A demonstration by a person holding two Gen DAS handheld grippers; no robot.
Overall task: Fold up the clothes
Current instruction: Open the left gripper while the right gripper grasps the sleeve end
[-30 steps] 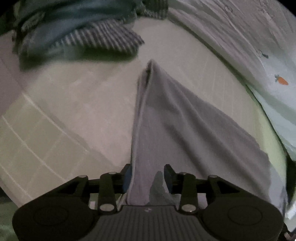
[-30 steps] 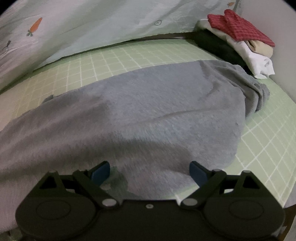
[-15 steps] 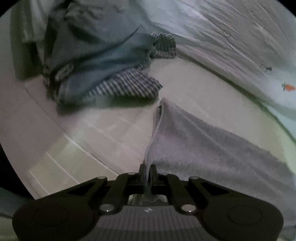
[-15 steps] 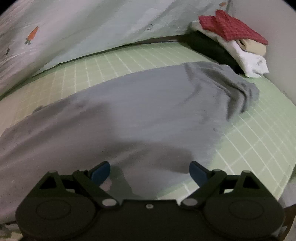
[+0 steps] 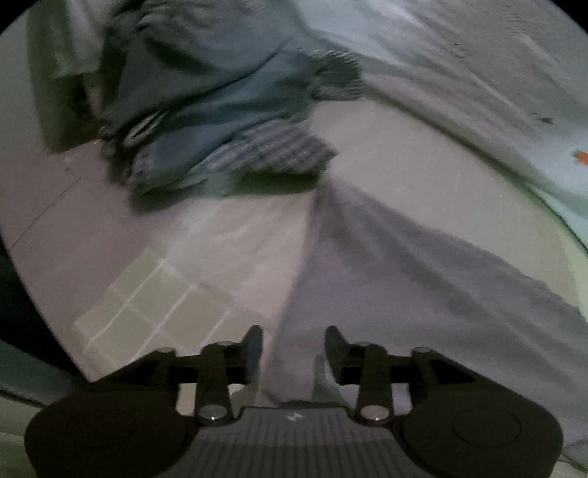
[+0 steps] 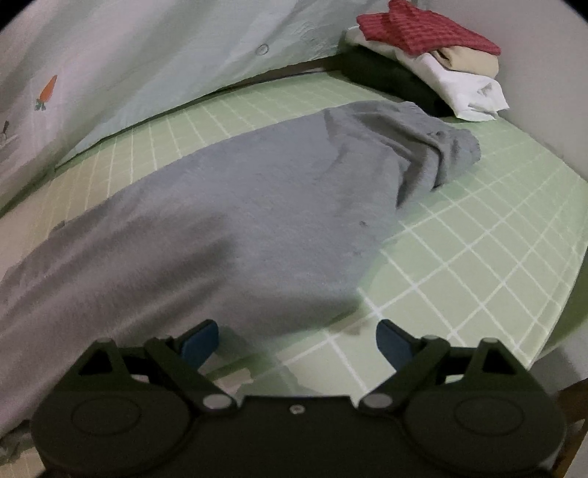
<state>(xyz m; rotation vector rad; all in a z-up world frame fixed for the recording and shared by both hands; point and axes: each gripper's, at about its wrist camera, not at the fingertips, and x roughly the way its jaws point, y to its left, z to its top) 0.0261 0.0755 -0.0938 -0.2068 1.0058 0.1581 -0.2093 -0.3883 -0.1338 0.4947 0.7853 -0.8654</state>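
A grey garment (image 6: 235, 220) lies spread across the green checked sheet (image 6: 477, 250), its far end bunched up (image 6: 441, 147). In the left wrist view the same grey garment (image 5: 404, 286) runs away from my left gripper (image 5: 294, 342), which is open with the cloth's edge lying between its fingers. My right gripper (image 6: 297, 334) is open and empty, hovering over the garment's near edge.
A heap of blue and checked clothes (image 5: 220, 121) lies ahead of the left gripper. A stack of folded clothes, red on top (image 6: 422, 33), sits at the far right corner. A pale quilt with carrot prints (image 6: 147, 73) lies along the back.
My left gripper was shut on the garment's edge half a second ago and has opened, letting it go. The right gripper has drawn back slightly towards the garment's near edge, still open.
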